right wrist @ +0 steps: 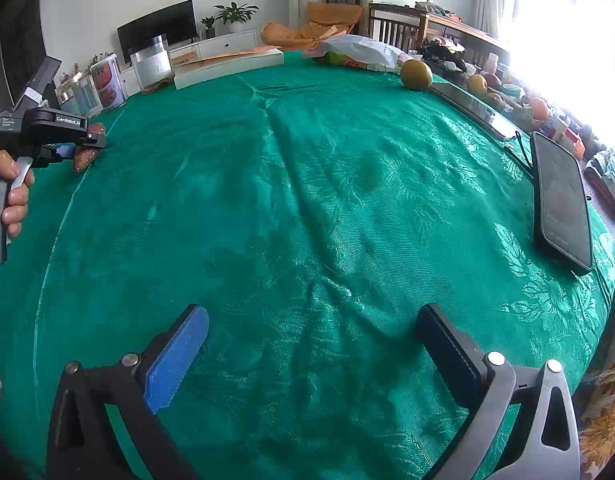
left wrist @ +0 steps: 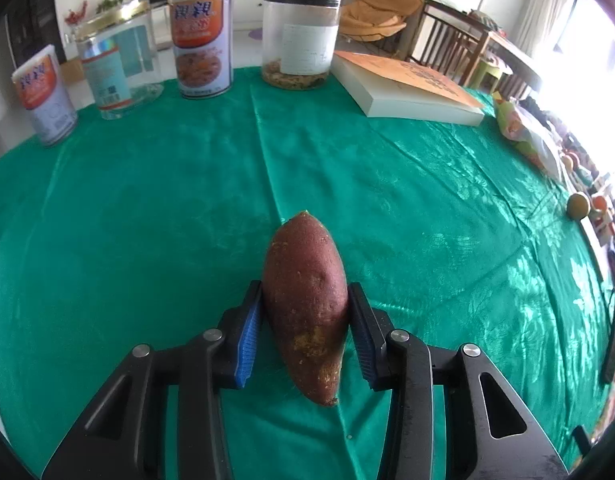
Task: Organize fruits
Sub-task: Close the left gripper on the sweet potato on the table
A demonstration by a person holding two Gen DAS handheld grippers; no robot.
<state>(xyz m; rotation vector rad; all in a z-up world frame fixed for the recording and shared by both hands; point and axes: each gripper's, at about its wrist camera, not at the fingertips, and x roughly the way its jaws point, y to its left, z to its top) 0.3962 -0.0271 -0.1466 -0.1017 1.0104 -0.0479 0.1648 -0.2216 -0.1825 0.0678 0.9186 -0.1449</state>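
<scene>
well, the left gripper (left wrist: 305,320) has its blue pads pressed against both sides of a reddish sweet potato (left wrist: 307,304), which points away over the cloth with its near tip hanging past the fingers; from the right wrist view that same gripper (right wrist: 83,144) sits at the far left edge of the table, a hand (right wrist: 13,192) on its handle. the right gripper (right wrist: 313,340) hangs wide open over bare cloth with nothing between its pads. the middle of the green patterned tablecloth (left wrist: 147,208) is open, with things only along the rims. at the far edge stand four containers: two printed cans (left wrist: 201,42), a gold-lidded clear jar (left wrist: 117,60) and a black-lidded clear jar (left wrist: 301,38), then a white book (left wrist: 403,84) to their right. on the right edge lie a dark phone (right wrist: 563,200), a yellow-green round fruit (right wrist: 416,75) and a snack bag (right wrist: 359,54). behind is a living room with a television (right wrist: 157,30), potted plants and a bright window.
</scene>
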